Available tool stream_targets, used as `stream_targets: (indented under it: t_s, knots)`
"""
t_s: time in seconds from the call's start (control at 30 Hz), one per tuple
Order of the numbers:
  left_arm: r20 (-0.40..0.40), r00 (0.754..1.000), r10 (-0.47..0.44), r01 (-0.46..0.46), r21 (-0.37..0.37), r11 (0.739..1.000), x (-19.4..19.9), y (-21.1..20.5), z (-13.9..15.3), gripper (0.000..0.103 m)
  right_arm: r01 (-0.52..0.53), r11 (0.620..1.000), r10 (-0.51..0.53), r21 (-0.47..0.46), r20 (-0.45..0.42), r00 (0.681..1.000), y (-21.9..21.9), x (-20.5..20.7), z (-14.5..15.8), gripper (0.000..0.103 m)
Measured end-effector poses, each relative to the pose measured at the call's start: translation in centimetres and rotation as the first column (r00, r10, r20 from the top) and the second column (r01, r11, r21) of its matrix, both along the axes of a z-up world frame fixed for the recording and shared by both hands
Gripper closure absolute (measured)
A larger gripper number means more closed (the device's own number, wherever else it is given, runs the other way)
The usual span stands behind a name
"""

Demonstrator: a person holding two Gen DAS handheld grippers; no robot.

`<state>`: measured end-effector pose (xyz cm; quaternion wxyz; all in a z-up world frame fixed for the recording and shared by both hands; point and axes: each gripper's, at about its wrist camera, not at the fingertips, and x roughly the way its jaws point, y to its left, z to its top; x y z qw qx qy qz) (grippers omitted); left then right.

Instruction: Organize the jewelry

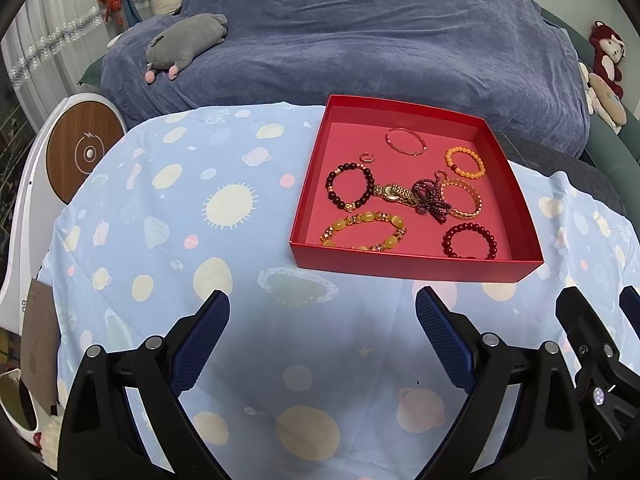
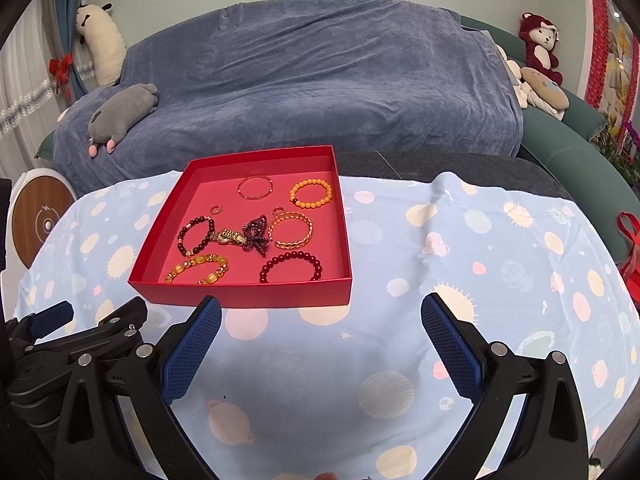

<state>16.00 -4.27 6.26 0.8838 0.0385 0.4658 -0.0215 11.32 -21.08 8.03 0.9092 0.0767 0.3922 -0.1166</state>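
A red open box (image 1: 404,268) (image 2: 240,295) sits on the light blue patterned cloth. Inside lie several pieces: a yellow bead bracelet (image 1: 362,231) (image 2: 198,269), a dark red bead bracelet (image 1: 470,240) (image 2: 291,266), an orange bead bracelet (image 1: 465,163) (image 2: 311,193), a gold chain bangle (image 1: 462,199) (image 2: 291,230), a dark brown bead bracelet (image 1: 350,191) (image 2: 196,235), a gold watch (image 1: 394,193) (image 2: 228,237), a purple bead bundle (image 1: 430,201) (image 2: 256,235) and a thin pink bangle (image 1: 405,141) (image 2: 255,187). My left gripper (image 1: 322,304) and right gripper (image 2: 320,308) hover open before the box, holding nothing.
A sofa under a blue blanket (image 2: 300,80) stands behind the table, with a grey plush (image 1: 186,40) on it and a red plush (image 2: 540,46) at the right. A round wooden-faced device (image 1: 80,152) sits left of the table. A red ribbon (image 2: 630,248) lies at the right edge.
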Motion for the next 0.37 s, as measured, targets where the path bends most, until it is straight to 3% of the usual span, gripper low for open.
stream_targets:
  t_s: [0.37]
  knots:
    - [-0.002,1.000,-0.004,0.004,-0.018,1.000,0.19,-0.14,0.16,0.013,0.000,1.000,0.000,-0.002,0.000,1.000,-0.10,-0.01,-0.01,0.006]
